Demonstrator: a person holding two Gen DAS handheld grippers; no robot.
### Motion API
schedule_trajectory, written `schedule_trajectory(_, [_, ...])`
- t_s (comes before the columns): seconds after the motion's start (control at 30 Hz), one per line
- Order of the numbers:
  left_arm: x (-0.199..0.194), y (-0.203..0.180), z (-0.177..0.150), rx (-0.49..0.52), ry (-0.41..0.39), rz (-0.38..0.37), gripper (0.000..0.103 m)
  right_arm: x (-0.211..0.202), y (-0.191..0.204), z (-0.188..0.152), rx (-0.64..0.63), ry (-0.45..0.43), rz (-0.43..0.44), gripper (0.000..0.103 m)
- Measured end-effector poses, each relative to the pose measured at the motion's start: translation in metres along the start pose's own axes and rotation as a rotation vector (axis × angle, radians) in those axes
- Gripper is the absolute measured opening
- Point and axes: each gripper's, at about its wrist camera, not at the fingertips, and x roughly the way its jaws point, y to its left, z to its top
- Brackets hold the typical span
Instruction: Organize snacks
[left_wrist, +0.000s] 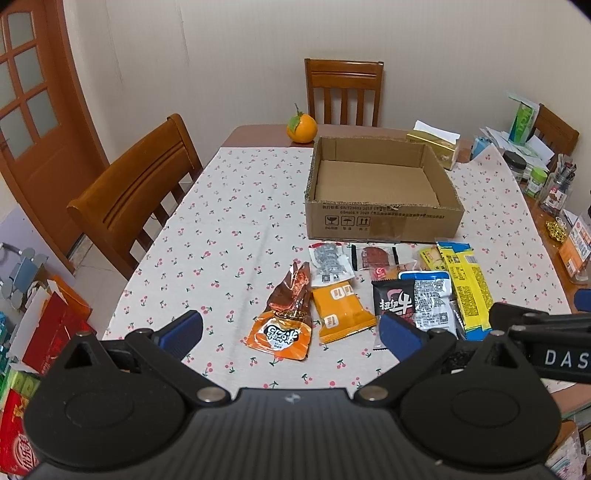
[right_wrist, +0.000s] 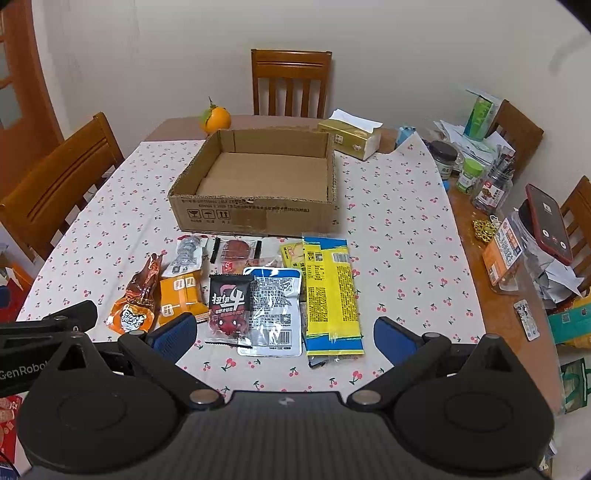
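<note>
Left tongs (left_wrist: 290, 328), right tongs (right_wrist: 284, 336) both wide, empty; snacks (right_wrist: 258, 288) just beyond, before box (right_wrist: 258, 218).

We look from two cameras, one riding on each gripper, both raised above the near edge of the table (left_wrist: 236, 206) and tilted down and forward toward the far wall. Our left view sits further left, taking in the door (left_wrist: 33, 110) and the side chair (left_wrist: 136, 192). Our right view sits further right, reaching the cluttered right edge with the jars (right_wrist: 493, 188). Both views share the cardboard box (left_wrist: 384, 218) (right_wrist: 258, 218), the row of snack packets (left_wrist: 343, 310) (right_wrist: 273, 306) just before it, the orange (left_wrist: 302, 127) (right_wrist: 216, 118) and the far chair (left_wrist: 343, 92) (right_wrist: 291, 83). Each catches the other gripper at its edge.
</note>
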Motion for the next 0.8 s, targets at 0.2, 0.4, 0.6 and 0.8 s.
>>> schedule_trajectory(0.2, [-0.002,-0.004,-0.001,0.002,-0.009,0.01,0.101,-0.001,-0.004,0.0,-0.014,-0.008,0.014,0.103])
schedule_trajectory(0.4, [-0.003,-0.009,-0.002,0.015,-0.031,0.007,0.102,-0.002,-0.009,0.0,-0.02,-0.022,0.04,0.103])
schedule_trajectory(0.6, [0.002,-0.011,-0.004,0.056,-0.056,0.004,0.102,0.002,-0.009,0.0,-0.037,-0.022,0.057,0.103])
schedule_trajectory(0.8, [0.018,-0.005,-0.006,0.075,-0.073,-0.03,0.102,0.012,-0.004,0.002,-0.037,-0.023,0.057,0.103])
